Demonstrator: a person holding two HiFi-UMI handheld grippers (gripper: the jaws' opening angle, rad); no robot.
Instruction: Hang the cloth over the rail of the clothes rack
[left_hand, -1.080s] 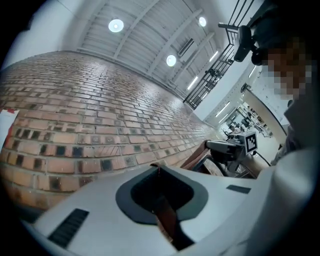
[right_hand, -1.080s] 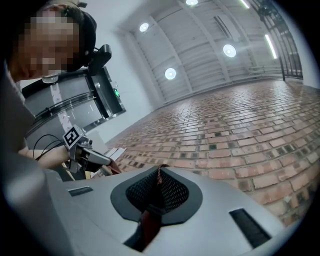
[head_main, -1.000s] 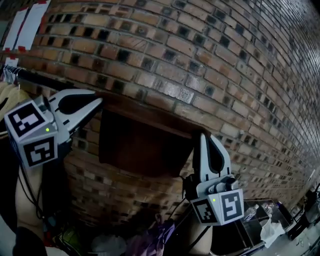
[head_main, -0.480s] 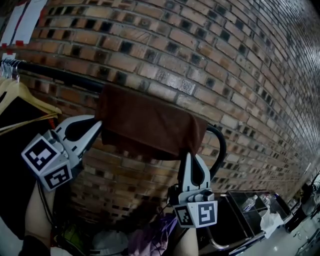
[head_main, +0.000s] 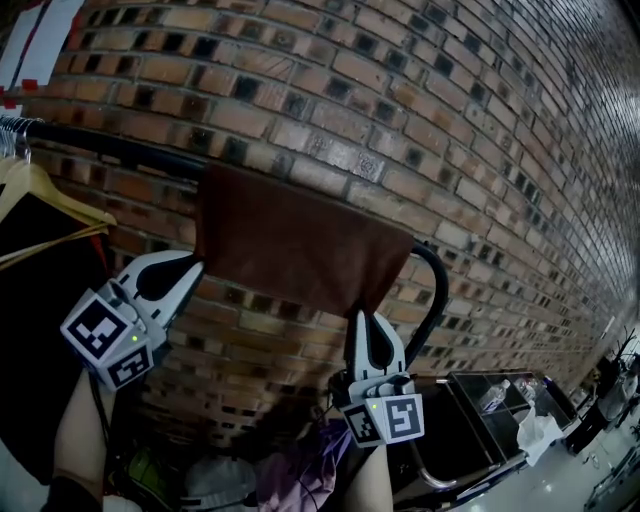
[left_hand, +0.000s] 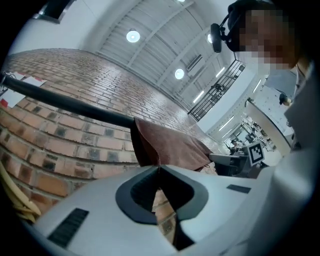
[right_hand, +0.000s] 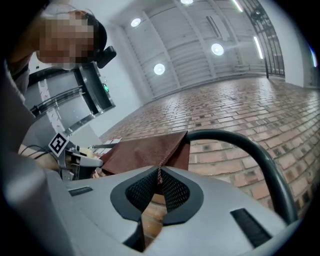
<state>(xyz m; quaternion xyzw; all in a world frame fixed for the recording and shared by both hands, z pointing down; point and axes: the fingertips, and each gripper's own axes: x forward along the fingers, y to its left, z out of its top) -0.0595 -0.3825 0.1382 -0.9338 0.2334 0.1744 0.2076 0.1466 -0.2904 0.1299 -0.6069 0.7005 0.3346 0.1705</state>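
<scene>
The cloth (head_main: 300, 245) is draped over the rail (head_main: 120, 148) at centre frame. I judge that any downward tug could drag it off, since both tools are clamped narrowly on it. My left tool (head_main: 195, 267) pinches its lower left corner and my right tool (head_main: 361, 316) pinches its lower right.

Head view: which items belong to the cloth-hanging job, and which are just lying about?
Job:
- brown fabric cloth, draped over the black metal rail
- left gripper and right gripper, each shut on a lower cloth corner

Lying about:
- light wooden hanger on the rail
- purple crumpled fabric below
- brick wall behind
</scene>
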